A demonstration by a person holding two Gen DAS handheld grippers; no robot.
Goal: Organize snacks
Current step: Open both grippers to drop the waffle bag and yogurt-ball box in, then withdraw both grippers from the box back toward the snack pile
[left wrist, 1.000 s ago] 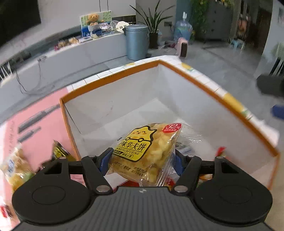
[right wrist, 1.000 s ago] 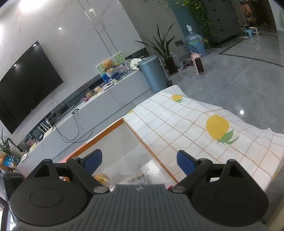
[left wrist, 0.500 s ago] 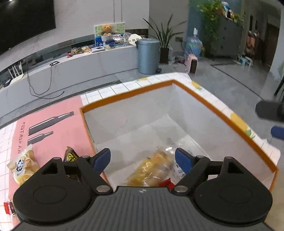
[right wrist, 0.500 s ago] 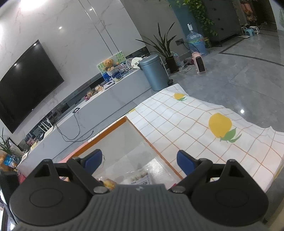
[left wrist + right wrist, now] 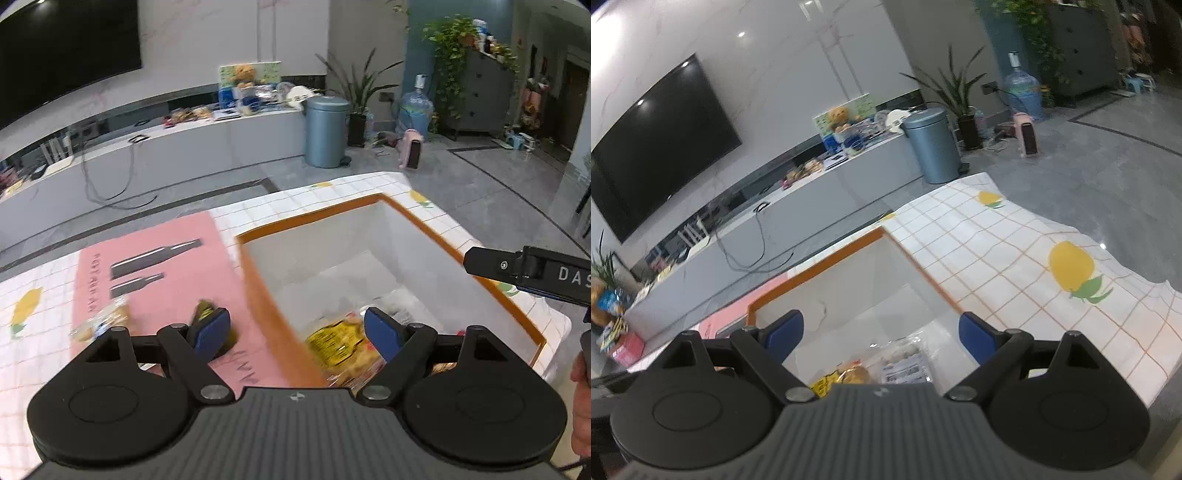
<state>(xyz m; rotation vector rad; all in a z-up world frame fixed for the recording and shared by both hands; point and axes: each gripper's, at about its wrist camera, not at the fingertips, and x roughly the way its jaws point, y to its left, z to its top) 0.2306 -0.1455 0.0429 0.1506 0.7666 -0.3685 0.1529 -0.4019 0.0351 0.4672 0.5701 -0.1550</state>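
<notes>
Left gripper (image 5: 297, 334) jaws wide, nothing btwn pads, above the orange-rimmed box (image 5: 424, 229) edge. Yellow snack pack (image 5: 334, 347) lies in box, just below its right pad. Two more snacks (image 5: 105, 319) on pink mat (image 5: 155, 258) by left pad. Right gripper (image 5: 881, 334) wide too, empty, over box.

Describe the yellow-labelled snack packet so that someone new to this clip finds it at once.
Find the orange-rimmed white box on the lemon-print tablecloth. The yellow-labelled snack packet lies on the box floor at the near end. Unlike the clear packet beside it, it bears a bright yellow label with black print.
</notes>
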